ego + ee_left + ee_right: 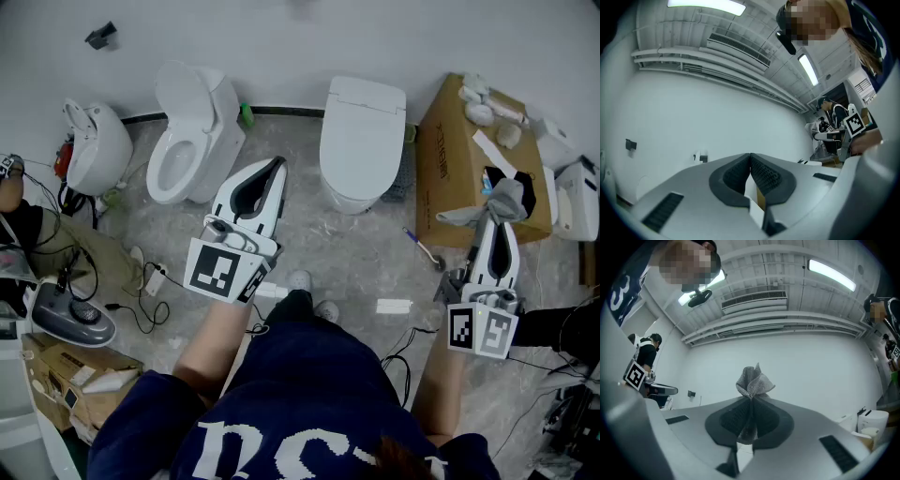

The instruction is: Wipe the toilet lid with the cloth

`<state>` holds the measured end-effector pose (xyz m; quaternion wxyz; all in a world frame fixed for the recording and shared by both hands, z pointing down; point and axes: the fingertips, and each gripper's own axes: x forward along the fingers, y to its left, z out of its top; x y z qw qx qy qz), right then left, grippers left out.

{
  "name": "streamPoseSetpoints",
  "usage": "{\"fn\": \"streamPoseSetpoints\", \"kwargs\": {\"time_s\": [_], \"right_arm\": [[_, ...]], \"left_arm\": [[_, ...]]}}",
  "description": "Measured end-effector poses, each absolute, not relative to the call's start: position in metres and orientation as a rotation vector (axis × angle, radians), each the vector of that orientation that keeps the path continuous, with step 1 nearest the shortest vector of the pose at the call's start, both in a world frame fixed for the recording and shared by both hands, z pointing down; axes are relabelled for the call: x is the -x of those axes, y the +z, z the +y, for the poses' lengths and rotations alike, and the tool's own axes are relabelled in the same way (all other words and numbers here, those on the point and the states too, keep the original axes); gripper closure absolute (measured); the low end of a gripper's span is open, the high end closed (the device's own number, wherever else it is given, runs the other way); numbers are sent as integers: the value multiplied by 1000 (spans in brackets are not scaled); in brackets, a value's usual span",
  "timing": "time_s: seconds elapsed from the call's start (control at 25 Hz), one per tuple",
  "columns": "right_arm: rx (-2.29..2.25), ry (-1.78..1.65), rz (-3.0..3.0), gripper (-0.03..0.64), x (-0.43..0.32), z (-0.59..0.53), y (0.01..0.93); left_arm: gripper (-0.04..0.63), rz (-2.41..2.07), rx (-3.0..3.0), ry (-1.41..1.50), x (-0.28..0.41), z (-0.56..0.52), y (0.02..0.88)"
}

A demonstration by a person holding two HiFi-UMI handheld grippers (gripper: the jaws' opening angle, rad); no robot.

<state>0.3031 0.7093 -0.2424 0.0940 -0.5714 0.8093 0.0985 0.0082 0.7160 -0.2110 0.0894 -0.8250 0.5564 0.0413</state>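
A white toilet with its lid (pixel 362 127) down stands against the far wall, ahead and between my two grippers. My right gripper (pixel 500 221) is held up at the right, shut on a grey cloth (pixel 504 202) that bunches out past its tips; in the right gripper view the cloth (pixel 753 383) sticks up between the closed jaws against the white wall. My left gripper (pixel 273 172) is raised in front of me at the left, jaws shut with nothing in them (pixel 750 161). Both gripper views point up at wall and ceiling.
A second toilet (pixel 192 131) with its seat open stands left of the closed one, and a urinal-like fixture (pixel 94 145) further left. A cardboard box (pixel 473 164) with items on top sits right of the toilet. Cables and a device (pixel 70 319) lie on the floor at left.
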Motion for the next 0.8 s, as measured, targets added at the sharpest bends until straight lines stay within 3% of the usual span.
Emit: {"fn": "streamPoseSetpoints", "kwargs": {"time_s": [0.8], "right_arm": [[1595, 229, 2383, 581, -299, 679, -236]], "left_arm": [[575, 1678, 2451, 104, -2, 682, -206]]}}
